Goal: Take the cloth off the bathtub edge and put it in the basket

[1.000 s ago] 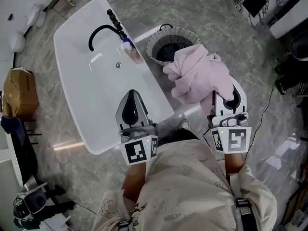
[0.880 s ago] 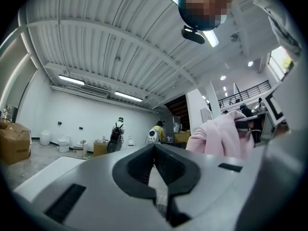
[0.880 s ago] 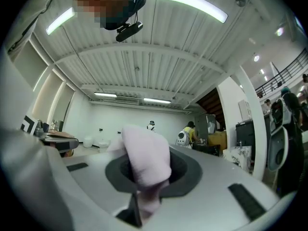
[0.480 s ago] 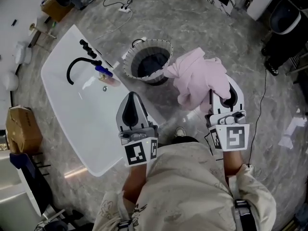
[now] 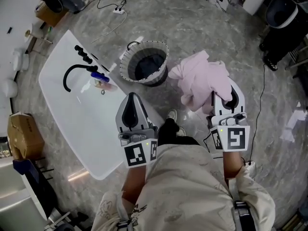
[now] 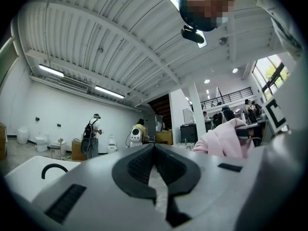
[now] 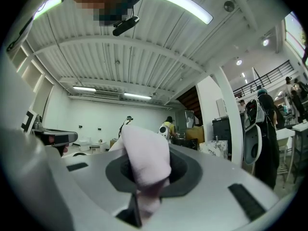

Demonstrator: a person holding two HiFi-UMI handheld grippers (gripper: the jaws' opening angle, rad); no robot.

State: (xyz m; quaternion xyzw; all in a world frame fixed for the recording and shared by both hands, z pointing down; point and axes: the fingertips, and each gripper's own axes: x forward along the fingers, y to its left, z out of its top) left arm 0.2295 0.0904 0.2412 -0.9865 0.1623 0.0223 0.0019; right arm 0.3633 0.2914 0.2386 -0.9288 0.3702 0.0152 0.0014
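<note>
The pink cloth (image 5: 202, 78) hangs bunched in the air over the grey floor, to the right of the round striped basket (image 5: 144, 64). My right gripper (image 5: 230, 91) is shut on the cloth, and in the right gripper view a fold of cloth (image 7: 144, 158) fills the gap between the jaws. My left gripper (image 5: 131, 96) is shut with nothing in it and hovers over the near right rim of the white bathtub (image 5: 72, 114). The left gripper view shows its jaw tips (image 6: 154, 147) meeting, the cloth (image 6: 224, 138) at the right and the bathtub (image 6: 24, 177) low at the left.
A black faucet (image 5: 72, 76) and a small bottle (image 5: 98, 77) sit at the bathtub's far rim. A cardboard box (image 5: 21, 136) stands left of the tub. Cables and a power strip (image 5: 118, 11) lie on the floor beyond. The person's shoe (image 5: 171, 115) is below the basket.
The view has swung right: bathtub and basket slid left in the frame. The cloth, still in my right gripper, was over the basket's right rim and now hangs right of it.
</note>
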